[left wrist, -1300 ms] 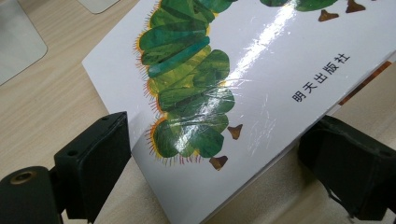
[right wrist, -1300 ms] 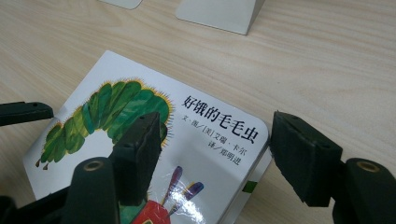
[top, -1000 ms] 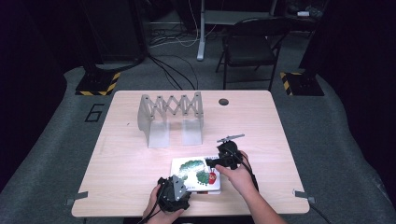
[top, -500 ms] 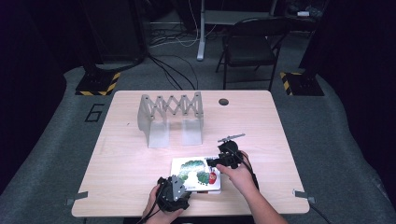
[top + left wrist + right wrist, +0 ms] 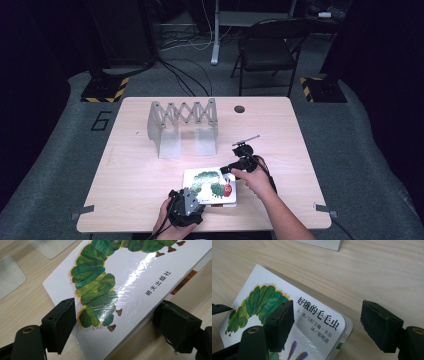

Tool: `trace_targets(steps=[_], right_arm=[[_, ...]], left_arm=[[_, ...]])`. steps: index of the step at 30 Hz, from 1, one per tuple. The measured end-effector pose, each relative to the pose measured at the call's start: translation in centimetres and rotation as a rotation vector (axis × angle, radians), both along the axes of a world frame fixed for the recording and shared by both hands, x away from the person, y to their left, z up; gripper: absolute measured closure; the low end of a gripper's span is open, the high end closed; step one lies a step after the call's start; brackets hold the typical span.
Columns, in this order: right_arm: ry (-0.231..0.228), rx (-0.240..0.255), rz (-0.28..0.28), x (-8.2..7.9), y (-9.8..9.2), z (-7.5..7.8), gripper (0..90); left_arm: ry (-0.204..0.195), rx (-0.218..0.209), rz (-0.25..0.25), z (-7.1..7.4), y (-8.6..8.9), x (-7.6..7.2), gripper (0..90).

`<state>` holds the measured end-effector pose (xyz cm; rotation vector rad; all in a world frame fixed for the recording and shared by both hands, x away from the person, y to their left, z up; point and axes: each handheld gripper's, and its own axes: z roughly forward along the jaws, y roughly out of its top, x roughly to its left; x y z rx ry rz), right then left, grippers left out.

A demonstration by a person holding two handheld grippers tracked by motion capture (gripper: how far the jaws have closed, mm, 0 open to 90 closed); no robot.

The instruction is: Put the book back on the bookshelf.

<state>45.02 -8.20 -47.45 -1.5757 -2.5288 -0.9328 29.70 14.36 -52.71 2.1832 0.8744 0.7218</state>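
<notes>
One book (image 5: 210, 186) btwn two grippers: left gripper (image 5: 196, 199), right gripper (image 5: 225, 170).

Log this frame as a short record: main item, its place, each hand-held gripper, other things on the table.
item: picture book with a green caterpillar on its cover
place: flat on the table, near edge
left hand-held gripper: jaws straddle a book corner, pads apart from it
right hand-held gripper: jaws have just been opening, one over the cover, one over bare table
other: folding rack farther back
</notes>
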Motion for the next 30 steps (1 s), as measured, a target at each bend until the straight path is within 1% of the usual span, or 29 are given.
trace_targets(steps=[7,9,11,12,13,14,16,17,19,22,24,25,26,29,30], right_arm=[[0.017,0.014,0.020,0.3,0.4,-0.7,25.5],[0.028,0.032,0.028,0.3,0.5,-1.0,24.5],[0.034,0.042,0.040,0.4,0.5,-1.2,23.5],[0.042,0.047,0.036,0.4,0.5,-1.3,23.1],[0.041,0.048,0.044,0.5,0.5,-1.4,22.9],[0.052,0.050,0.046,0.6,0.4,-1.4,22.5],[0.052,0.050,0.047,0.6,0.4,-1.5,22.5],[0.060,0.056,0.046,0.6,0.4,-1.5,22.5],[0.060,0.056,0.051,0.7,0.4,-1.6,22.2],[0.072,0.059,0.053,0.8,0.4,-1.7,22.1],[0.070,0.061,0.061,0.8,0.4,-1.8,22.1],[0.082,0.064,0.057,0.7,0.5,-1.7,22.1],[0.077,0.064,0.068,0.8,0.5,-1.8,22.1],[0.092,0.070,0.074,0.7,0.7,-1.9,22.3],[0.093,0.072,0.086,0.6,0.7,-2.0,22.5]], left_arm=[[-0.004,0.000,0.000,0.0,0.0,0.0,18.9],[-0.002,0.006,-0.004,0.0,0.1,0.0,18.9],[0.001,0.000,-0.002,0.0,0.0,0.0,18.9],[0.001,0.000,-0.003,0.0,0.0,0.0,18.9],[0.001,-0.001,-0.004,0.0,0.0,0.0,18.9],[0.001,0.000,-0.004,0.0,0.0,0.0,18.9],[-0.005,0.001,-0.003,0.0,0.0,0.0,18.9],[-0.002,0.002,-0.007,0.0,0.0,0.0,18.9],[-0.001,0.002,-0.007,0.0,0.0,0.0,18.9],[-0.008,0.003,-0.005,0.0,0.0,0.1,18.9],[-0.008,0.000,-0.006,-0.1,0.0,0.1,18.8],[-0.006,-0.001,-0.002,-0.1,0.0,0.1,18.8],[-0.007,-0.002,0.000,-0.1,-0.1,0.1,18.8],[-0.004,-0.002,-0.004,-0.1,0.0,0.1,18.8],[-0.006,-0.001,-0.005,-0.1,0.0,0.1,18.8]])
